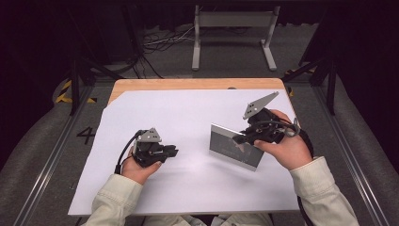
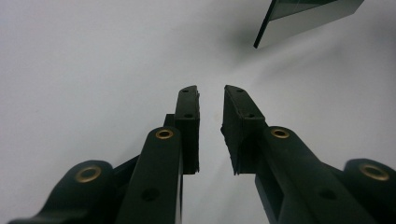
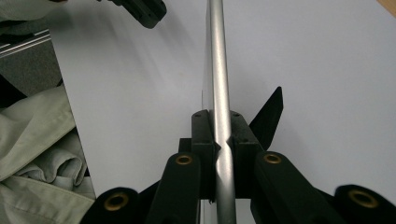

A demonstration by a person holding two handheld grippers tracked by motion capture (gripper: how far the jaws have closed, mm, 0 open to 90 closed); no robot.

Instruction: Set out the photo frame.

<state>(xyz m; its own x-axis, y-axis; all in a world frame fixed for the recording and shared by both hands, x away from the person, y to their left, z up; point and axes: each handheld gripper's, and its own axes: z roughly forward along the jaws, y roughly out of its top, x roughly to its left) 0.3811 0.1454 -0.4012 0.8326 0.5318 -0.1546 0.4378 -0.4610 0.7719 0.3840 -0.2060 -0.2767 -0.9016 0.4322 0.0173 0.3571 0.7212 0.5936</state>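
A silver-edged picture frame [image 1: 234, 147] stands upright on the white sheet, right of centre. My right gripper [image 1: 241, 137] is shut on its upper right edge. In the right gripper view the two pads [image 3: 218, 117] pinch the thin silver rim [image 3: 217, 56], and a black back prop [image 3: 271, 116] juts out to the right. My left gripper [image 1: 173, 151] lies low over the sheet, left of the frame and apart from it, pointing toward it. Its jaws [image 2: 210, 95] stand a little apart with nothing between them. A corner of the frame [image 2: 303, 14] shows ahead of them.
The white sheet [image 1: 188, 113] covers most of a wooden table [image 1: 188, 84]. A grey metal stand [image 1: 233, 21] and cables lie on the floor beyond. Pale sleeves [image 3: 37, 140] come in from the near edge.
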